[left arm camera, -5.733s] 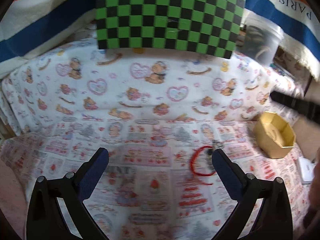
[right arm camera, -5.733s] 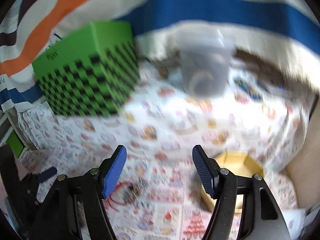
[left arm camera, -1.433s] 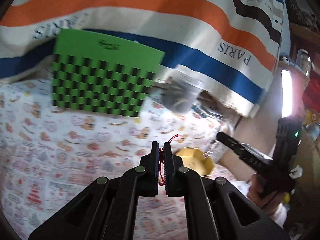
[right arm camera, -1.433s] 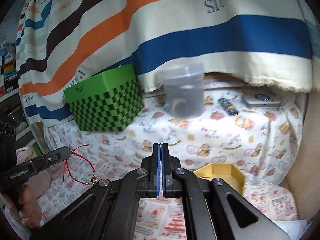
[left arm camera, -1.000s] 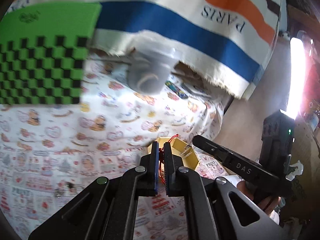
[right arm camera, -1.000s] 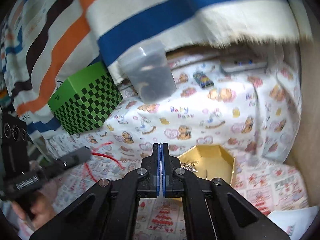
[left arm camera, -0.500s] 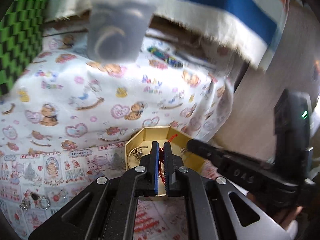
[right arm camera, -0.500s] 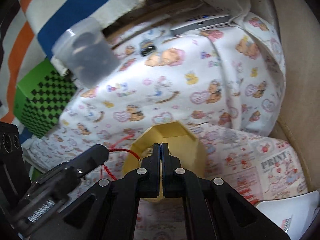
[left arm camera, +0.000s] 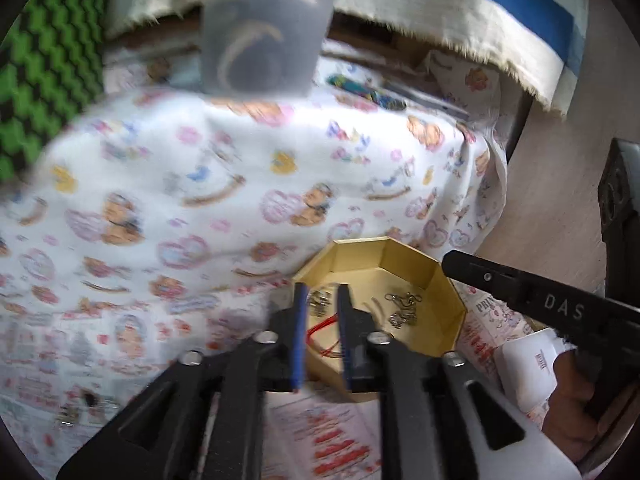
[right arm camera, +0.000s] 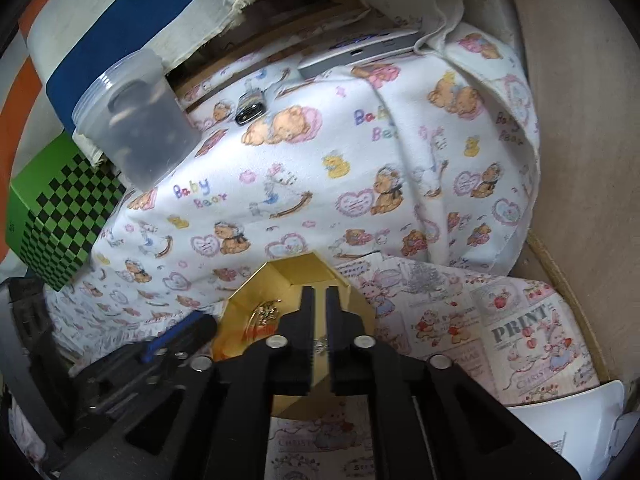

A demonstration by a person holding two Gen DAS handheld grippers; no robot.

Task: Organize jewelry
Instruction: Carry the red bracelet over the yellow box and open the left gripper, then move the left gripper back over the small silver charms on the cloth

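A gold octagonal box (left arm camera: 404, 260) sits on the printed cloth, directly under both grippers. My left gripper (left arm camera: 321, 292) hangs over its near-left part with its jaws opening. The red cord bracelet (left arm camera: 320, 330) shows in the gap between them, lying loose in the box and not pinched. Small metal pieces (left arm camera: 402, 312) lie on the box floor. My right gripper (right arm camera: 319, 292) is over the same gold box (right arm camera: 304, 276) with its jaws opening a narrow slit. A tiny silver piece (right arm camera: 320, 344) shows in that gap, not pressed by the pads. The right gripper (left arm camera: 452, 266) reaches in from the right in the left wrist view.
A clear plastic tub (left arm camera: 268, 28) and a green checked box (right arm camera: 60, 216) stand behind on the bear-print cloth. A lighter (right arm camera: 250, 110) and a flat silver device (right arm camera: 360, 50) lie at the back. A white object (left arm camera: 528, 372) sits right of the box. Loose jewelry (left arm camera: 70, 420) lies at the lower left.
Both grippers came down over the gold box and went from shut to slightly parted. The red bracelet left the left jaws and now lies in the box.
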